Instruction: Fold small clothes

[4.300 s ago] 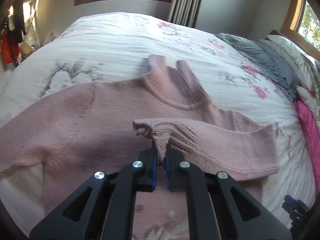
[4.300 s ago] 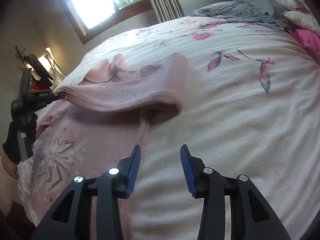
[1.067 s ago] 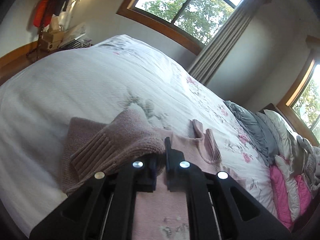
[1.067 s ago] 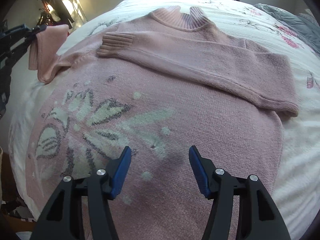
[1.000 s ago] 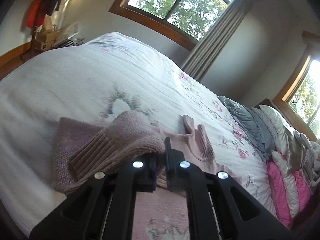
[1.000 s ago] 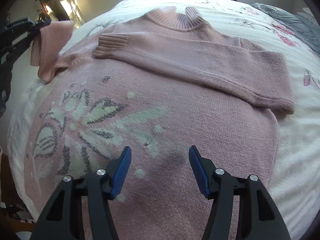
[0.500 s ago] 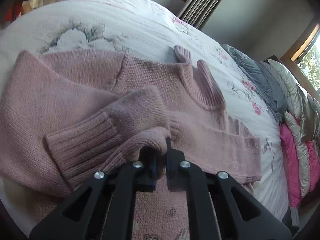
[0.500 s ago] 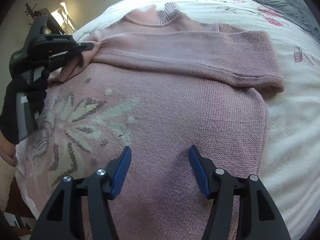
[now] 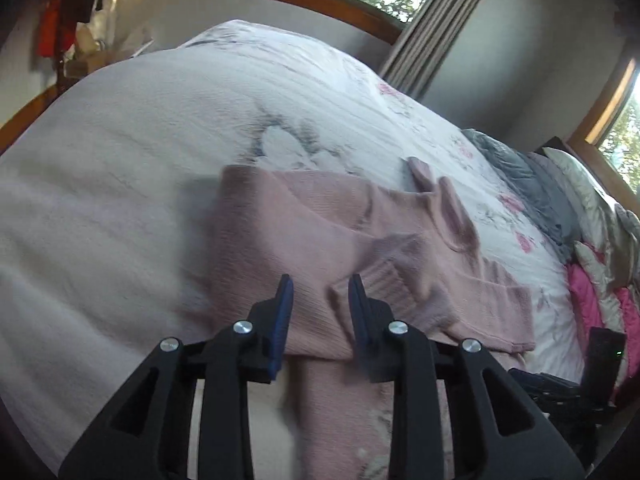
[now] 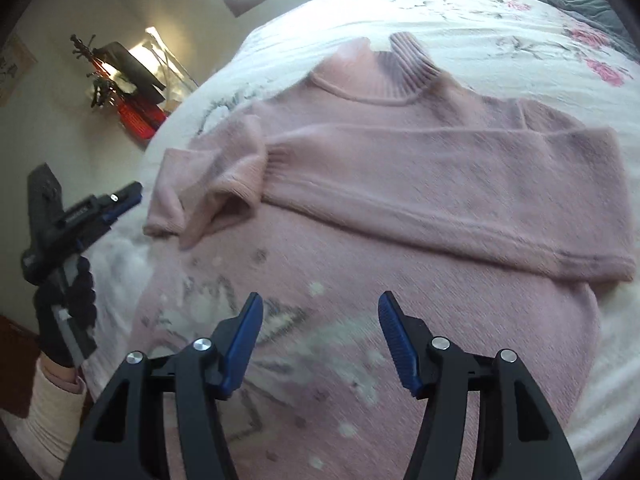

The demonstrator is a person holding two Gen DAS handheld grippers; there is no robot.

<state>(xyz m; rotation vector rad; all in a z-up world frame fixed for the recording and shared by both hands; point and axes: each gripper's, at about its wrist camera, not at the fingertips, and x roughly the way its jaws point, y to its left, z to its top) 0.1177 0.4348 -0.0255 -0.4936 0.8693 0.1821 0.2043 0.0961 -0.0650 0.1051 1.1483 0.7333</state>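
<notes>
I see the pink sweater (image 10: 400, 208) lying flat on the bed (image 9: 120, 160), both sleeves folded across its chest. My left tongs (image 9: 320, 300) are spread, empty, beside its shoulder; my right tongs (image 10: 320, 328) gape over its hem.

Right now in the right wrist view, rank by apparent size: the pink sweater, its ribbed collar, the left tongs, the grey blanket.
1. Pink sweater, by far.
2. Left tongs, though nearness inflates them.
3. Ribbed collar.
Grey blanket: cut off by the frame edge, unranked.
</notes>
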